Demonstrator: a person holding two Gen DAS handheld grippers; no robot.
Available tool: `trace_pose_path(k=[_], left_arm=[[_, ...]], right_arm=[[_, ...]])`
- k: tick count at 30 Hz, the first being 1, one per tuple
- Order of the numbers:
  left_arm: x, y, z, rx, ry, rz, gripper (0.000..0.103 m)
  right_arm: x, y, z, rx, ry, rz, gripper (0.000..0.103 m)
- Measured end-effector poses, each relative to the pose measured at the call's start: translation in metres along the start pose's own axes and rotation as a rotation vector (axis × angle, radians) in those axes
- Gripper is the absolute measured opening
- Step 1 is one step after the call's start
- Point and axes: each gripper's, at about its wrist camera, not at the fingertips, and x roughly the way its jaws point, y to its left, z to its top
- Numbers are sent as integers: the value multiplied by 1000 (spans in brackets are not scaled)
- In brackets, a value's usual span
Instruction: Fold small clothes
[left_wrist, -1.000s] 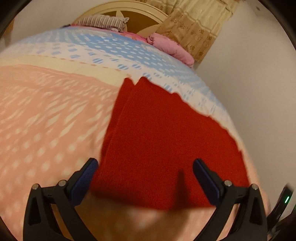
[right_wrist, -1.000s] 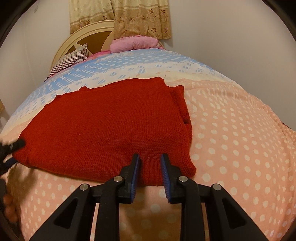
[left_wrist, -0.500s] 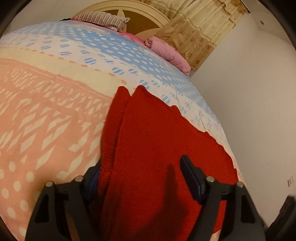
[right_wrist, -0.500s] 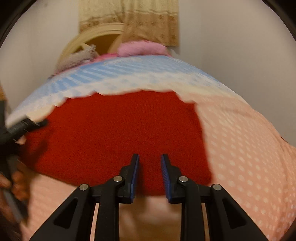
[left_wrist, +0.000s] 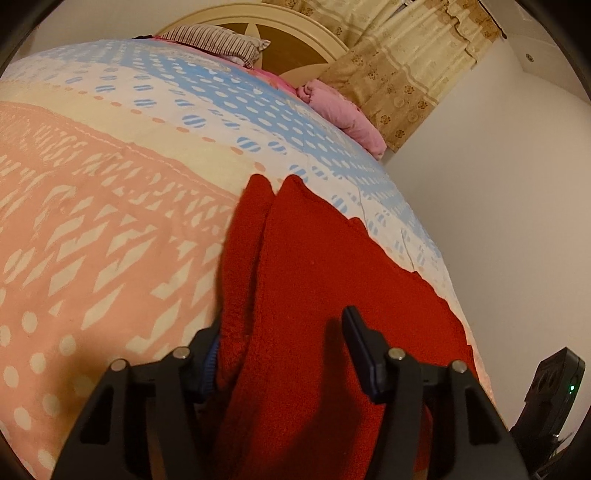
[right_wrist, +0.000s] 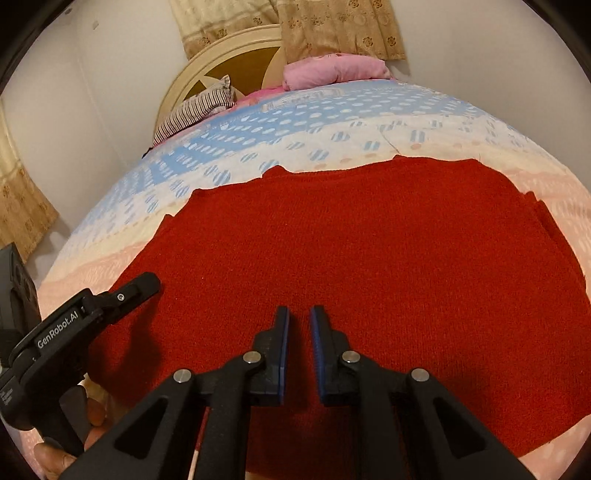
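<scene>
right tongs moved over red sweater, narrowed, tilted down

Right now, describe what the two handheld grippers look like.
Both are matte black plastic. The right gripper has two triangular cut-out linkage arms with silver pivot pins and blue ribbed pads lining flat fingers. The left gripper is built the same, and in the right wrist view its side carries white "GenRobot.AI" lettering. No cables or sleeves show.
</scene>
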Motion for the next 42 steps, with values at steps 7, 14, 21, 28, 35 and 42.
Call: trace_pose_path(k=[7,14,21,28,35,42], left_arm=[[-9,-32,-1,148,-45,31,30],[-17,-84,-7,359,-76,-55,28],[12,-107,-22,483,57,-129,28],[24,-94,-25,415,104,-163,28],[22,-98,-30,424,92,-167,28],[20,-96,-30,421,85,-175,28]], right_arm=[[0,5,-2,-23,-13,-25,11],[-2,-2,-2,3,-17,2,11],[-1,-15,-2,72,-11,77,10],[0,-24,0,107,7,136,11],[-20,-54,12,179,-10,256,23],[12,-53,51,231,44,366,43]])
